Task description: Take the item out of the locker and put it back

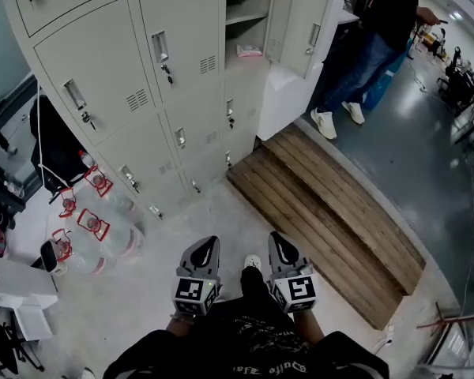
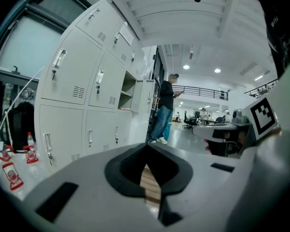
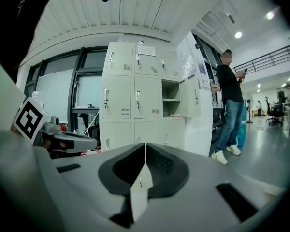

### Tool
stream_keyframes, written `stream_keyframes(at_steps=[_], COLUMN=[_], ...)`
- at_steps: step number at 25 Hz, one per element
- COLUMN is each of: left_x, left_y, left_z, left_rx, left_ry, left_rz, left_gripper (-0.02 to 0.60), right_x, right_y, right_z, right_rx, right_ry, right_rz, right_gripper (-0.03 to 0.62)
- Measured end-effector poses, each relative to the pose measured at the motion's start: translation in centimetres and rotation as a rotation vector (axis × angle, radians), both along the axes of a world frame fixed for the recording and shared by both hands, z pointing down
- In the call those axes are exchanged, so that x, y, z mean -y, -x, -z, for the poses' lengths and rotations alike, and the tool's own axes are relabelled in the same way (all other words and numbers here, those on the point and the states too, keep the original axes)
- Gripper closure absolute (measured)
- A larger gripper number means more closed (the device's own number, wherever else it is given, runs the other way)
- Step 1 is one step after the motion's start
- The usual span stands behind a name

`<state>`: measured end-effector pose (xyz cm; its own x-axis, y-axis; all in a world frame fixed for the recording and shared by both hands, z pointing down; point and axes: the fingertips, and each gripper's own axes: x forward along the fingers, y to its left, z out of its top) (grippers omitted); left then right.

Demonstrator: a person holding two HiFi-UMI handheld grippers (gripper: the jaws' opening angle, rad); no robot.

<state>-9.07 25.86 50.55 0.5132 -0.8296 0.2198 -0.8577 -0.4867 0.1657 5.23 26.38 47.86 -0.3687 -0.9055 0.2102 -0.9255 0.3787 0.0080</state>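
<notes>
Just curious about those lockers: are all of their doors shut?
No, one locker door stands open, showing a pink item inside.

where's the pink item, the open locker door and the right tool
pink item (image 1: 249,50): head view, middle of its top
open locker door (image 1: 296,22): head view, middle of the panel
right tool (image 1: 280,245): head view, tips of its shut jaws
</notes>
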Motion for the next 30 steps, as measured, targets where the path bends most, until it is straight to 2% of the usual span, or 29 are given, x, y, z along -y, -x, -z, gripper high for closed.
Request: stream_keyframes(at_steps=[3, 7, 12, 17, 22, 28, 30], left_x=[3.2, 8.0, 13.0, 16.7, 19.2, 21.7, 22.3], left_y=[-1.1, -3.5, -5.8, -8.4, -9.4, -9.7, -10.1], left_z=[0.5, 1.6, 2.1, 2.9, 2.3, 2.1, 1.7], left_rx=[-0.010, -0.008, 0.023, 0.008, 0.045, 0.010, 0.003], left_ry=[-0.005, -0.056, -0.058, -0.064, -0.062, -0.049, -0.037], left_rz=[0.011, 0.014, 0.068, 0.097, 0.137, 0.165, 0.159], left_gripper=[0.575, 0.575, 0.575, 0.575, 0.575, 0.575, 0.575], right_x=[3.9, 9.3, 14.4, 18.9, 21.2, 22.1, 22.6], right_y=[-1.2, -2.5, -4.2, -6.3, -8.0, -8.9, -9.2], right_z=[0.6, 1.6, 2.4, 3.2, 2.5, 1.1, 0.6], right_rx=[-0.019, -0.016, 0.008, -0.012, -0.023, -0.021, -0.044], right_ry=[-0.013, -0.036, -0.053, -0.076, -0.067, 0.002, -0.004], right_rz=[0.014, 0.052, 0.126, 0.166, 0.191, 0.178, 0.183], right_gripper=[0.588, 0.588, 0.588, 0.588, 0.588, 0.588, 0.588])
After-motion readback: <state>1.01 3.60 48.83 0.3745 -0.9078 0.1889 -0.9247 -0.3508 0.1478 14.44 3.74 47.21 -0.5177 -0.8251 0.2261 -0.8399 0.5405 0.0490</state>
